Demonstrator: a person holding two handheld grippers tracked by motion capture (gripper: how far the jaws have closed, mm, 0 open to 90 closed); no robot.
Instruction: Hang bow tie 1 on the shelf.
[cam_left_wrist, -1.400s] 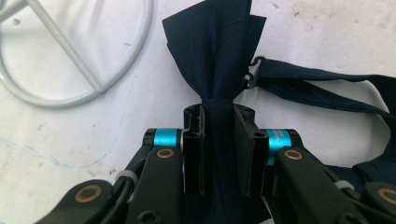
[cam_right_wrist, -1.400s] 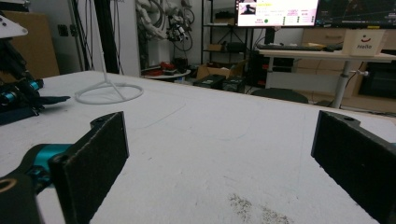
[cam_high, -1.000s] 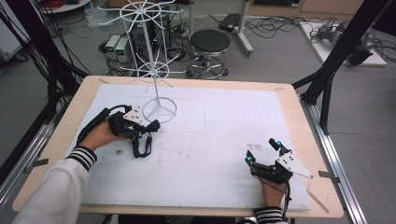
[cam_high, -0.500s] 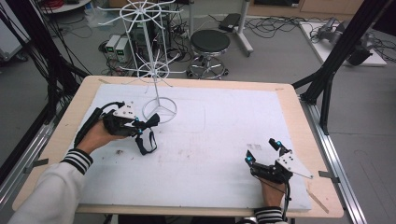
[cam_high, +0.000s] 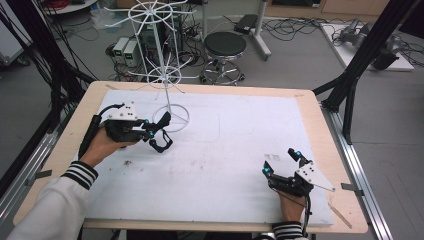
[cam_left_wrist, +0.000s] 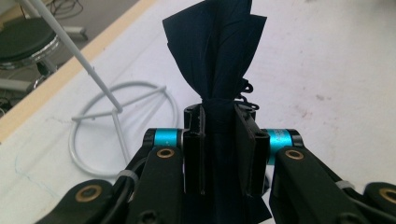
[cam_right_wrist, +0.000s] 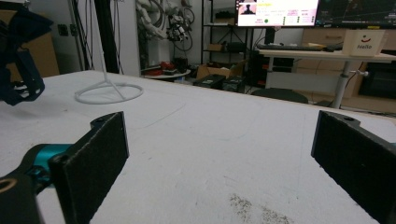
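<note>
My left gripper (cam_high: 149, 131) (cam_left_wrist: 219, 126) is shut on a dark navy piece of cloth (cam_high: 161, 136) (cam_left_wrist: 219, 51), at the left of the table. The cloth bunches between the jaws, fans out beyond them, and a loop of it hangs below. It lies just in front of the ring base (cam_high: 171, 120) (cam_left_wrist: 119, 135) of a white wire stand (cam_high: 159, 30). In the right gripper view the cloth (cam_right_wrist: 18, 60) hangs at far left. My right gripper (cam_high: 281, 161) (cam_right_wrist: 219, 140) rests low near the table's front right, open, with nothing between its pads.
The table carries a white sheet (cam_high: 230, 145) with a few dark specks (cam_high: 127, 162). The stand's wire arms spread above the table's back left edge. A stool (cam_high: 225, 47), cables and black frame posts (cam_high: 350, 75) stand behind the table.
My left gripper has turned and shifted a little toward the stand's base, and the cloth has swung right and up off the sheet. The right gripper has not moved.
</note>
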